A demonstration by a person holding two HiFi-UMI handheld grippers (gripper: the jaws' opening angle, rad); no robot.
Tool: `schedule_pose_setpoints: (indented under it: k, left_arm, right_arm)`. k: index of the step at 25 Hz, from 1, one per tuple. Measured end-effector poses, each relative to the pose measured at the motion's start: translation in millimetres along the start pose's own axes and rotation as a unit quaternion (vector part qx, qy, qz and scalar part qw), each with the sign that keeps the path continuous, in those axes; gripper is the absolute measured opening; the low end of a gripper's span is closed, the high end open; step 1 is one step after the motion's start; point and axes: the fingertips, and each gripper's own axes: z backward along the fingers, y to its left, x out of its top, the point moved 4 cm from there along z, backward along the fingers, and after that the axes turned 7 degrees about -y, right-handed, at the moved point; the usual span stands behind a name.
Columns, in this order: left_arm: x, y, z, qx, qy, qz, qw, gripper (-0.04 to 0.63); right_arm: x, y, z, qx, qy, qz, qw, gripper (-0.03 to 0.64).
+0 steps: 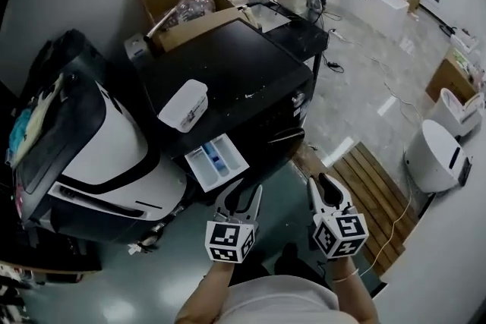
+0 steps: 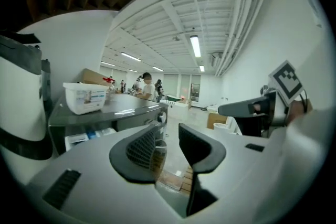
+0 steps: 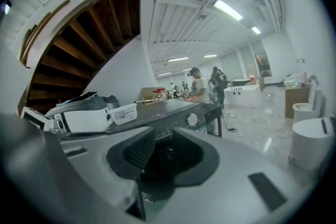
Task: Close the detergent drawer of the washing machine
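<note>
I'm on the approach. The drawer point(image 1: 216, 162) sticks out of the washer point(image 1: 228, 64), at eleven o'clock from my left tongs point(image 1: 244, 193). Left tongs and right tongs point(image 1: 319, 182) both gape, empty. Next, I reckon: left tips against its front, push in.

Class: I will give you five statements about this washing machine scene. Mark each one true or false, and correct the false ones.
1. The detergent drawer is pulled out. True.
2. A white container sits on top of the washing machine. True.
3. The left gripper is clamped on the drawer. False: its jaws are apart and empty, and it is clear of the drawer.
4. The right gripper holds a bottle. False: it is open and holds nothing.
5. The drawer is empty and all white inside. False: one compartment shows blue.
</note>
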Motion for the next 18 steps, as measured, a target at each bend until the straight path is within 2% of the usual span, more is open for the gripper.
schedule_pose_setpoints:
  k: [6,12,18]
  left_arm:
    - [-6.2,23.5,43.1,0.112,-0.008,0.011,0.9936,0.133]
    - [-14.5,38.7,92.2,0.212,-0.012,0.024,0.9770,0.133]
    - [-26.5,44.8,136.4,0.279,-0.011,0.044,0.9592,0.133]
  right_arm:
    - [-11.5,29.7,-22.7,0.102,0.033,0.016,0.994,0.095]
    - [-24.2,60.5,-36.1,0.183,0.059,0.030,0.981,0.095]
    - [-42.5,86.4,-38.8,0.233,0.088,0.041,0.968,0.095]
